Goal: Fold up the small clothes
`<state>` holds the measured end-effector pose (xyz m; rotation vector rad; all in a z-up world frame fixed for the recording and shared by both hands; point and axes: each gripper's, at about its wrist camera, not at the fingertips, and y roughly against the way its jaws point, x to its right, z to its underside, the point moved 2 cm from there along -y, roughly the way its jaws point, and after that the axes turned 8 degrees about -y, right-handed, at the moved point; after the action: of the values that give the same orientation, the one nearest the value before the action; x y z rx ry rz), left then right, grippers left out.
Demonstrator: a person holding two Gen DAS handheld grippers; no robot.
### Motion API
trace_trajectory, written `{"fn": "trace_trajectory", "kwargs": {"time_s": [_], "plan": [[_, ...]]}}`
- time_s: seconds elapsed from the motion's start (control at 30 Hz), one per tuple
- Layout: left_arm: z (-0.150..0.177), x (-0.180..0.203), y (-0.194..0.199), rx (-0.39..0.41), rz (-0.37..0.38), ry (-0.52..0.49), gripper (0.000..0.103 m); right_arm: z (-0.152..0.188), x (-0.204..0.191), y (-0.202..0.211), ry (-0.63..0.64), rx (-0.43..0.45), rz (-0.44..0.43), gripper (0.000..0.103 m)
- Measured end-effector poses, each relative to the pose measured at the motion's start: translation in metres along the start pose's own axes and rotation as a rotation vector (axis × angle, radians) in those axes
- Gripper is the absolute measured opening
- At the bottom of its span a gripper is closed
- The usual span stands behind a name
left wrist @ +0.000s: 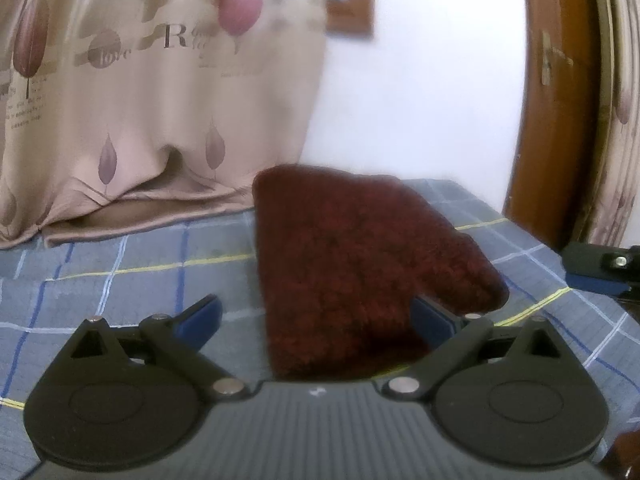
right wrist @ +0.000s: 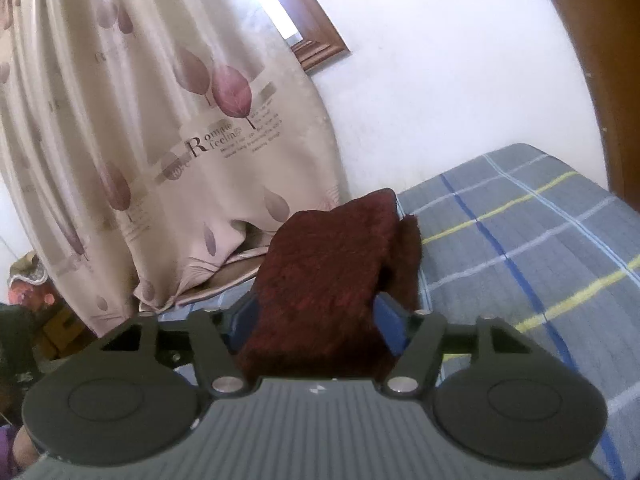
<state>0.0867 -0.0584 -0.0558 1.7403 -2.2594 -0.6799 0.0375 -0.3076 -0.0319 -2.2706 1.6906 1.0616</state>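
The plaid bedsheet (left wrist: 120, 280) is your whole working surface here, grey-blue with yellow and white lines, and it's flat and uncluttered, which is what a fold wants. Behind it the leaf-print curtain (left wrist: 140, 100) pools onto the far edge of the bed, close to the work but not on it.

On to the job itself: the dark red fuzzy garment (left wrist: 352, 260) lies on the sheet, towards the curtain side, already doubled over into a compact block. From your right wrist view you can see a second layer peeking out along its right-hand edge, so the stack isn't perfectly flush. I'd judge the fold nearly done, with perhaps a tidy-up or one more fold to come.

Your left gripper (left wrist: 316, 316) hangs just short of the near edge, fingers spread wide and gripping nothing, one blue pad over bare sheet and the other over the cloth's corner.

Your right gripper (right wrist: 316, 316) has its jaws standing apart on either side of the cloth's near end. The fabric runs between the blue pads, but they don't look pressed into it; to my eye that's a release, not a hold.
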Motion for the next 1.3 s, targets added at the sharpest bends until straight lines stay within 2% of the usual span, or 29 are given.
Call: {"fn": "trace_trajectory", "kwargs": {"time_s": [0.17, 0.23, 0.3, 0.37, 0.4, 0.47, 0.57, 0.67, 0.73, 0.9, 1.03, 1.13, 1.2, 1.23, 1.3], "plan": [[-0.005, 0.002, -0.005, -0.009, -0.004, -0.017, 0.101, -0.006, -0.001, 0.002, 0.008, -0.005, 0.018, 0.077], [-0.009, 0.0, -0.009, -0.01, 0.001, -0.021, 0.101, -0.012, -0.002, -0.004, 0.013, -0.01, 0.024, 0.085], [-0.014, -0.005, -0.016, -0.013, 0.031, -0.024, 0.101, -0.018, -0.004, -0.011, 0.042, -0.007, 0.037, 0.096], [-0.023, -0.018, -0.029, -0.014, 0.06, 0.003, 0.101, -0.028, -0.003, -0.026, 0.076, -0.023, 0.06, 0.102], [-0.026, -0.027, -0.036, -0.006, 0.082, 0.03, 0.101, -0.034, 0.0, -0.036, 0.082, -0.036, 0.073, 0.102], [-0.03, -0.05, -0.056, -0.002, 0.184, 0.104, 0.101, -0.044, 0.01, -0.059, 0.075, -0.082, 0.094, 0.102], [-0.029, -0.082, -0.101, -0.073, 0.393, 0.25, 0.101, -0.056, 0.034, -0.094, 0.022, -0.127, 0.11, 0.102], [-0.017, -0.104, -0.147, -0.158, 0.516, 0.369, 0.101, -0.063, 0.059, -0.128, -0.046, -0.186, 0.118, 0.102], [-0.01, -0.112, -0.171, -0.197, 0.548, 0.386, 0.101, -0.065, 0.072, -0.146, -0.096, -0.211, 0.088, 0.102], [-0.002, -0.115, -0.208, -0.239, 0.74, 0.437, 0.103, -0.055, 0.084, -0.19, -0.096, -0.326, 0.083, 0.102], [-0.003, -0.115, -0.231, -0.277, 0.829, 0.469, 0.103, -0.049, 0.09, -0.213, -0.151, -0.375, 0.018, 0.102], [-0.006, -0.113, -0.238, -0.278, 0.847, 0.443, 0.103, -0.048, 0.098, -0.224, -0.212, -0.383, -0.036, 0.1], [-0.008, -0.107, -0.239, -0.286, 0.831, 0.425, 0.103, -0.047, 0.101, -0.231, -0.249, -0.387, -0.063, 0.089], [-0.009, -0.105, -0.239, -0.288, 0.818, 0.421, 0.103, -0.047, 0.101, -0.234, -0.261, -0.388, -0.069, 0.087], [-0.012, -0.1, -0.233, -0.283, 0.774, 0.392, 0.094, -0.045, 0.099, -0.235, -0.276, -0.393, -0.087, 0.071]]}}
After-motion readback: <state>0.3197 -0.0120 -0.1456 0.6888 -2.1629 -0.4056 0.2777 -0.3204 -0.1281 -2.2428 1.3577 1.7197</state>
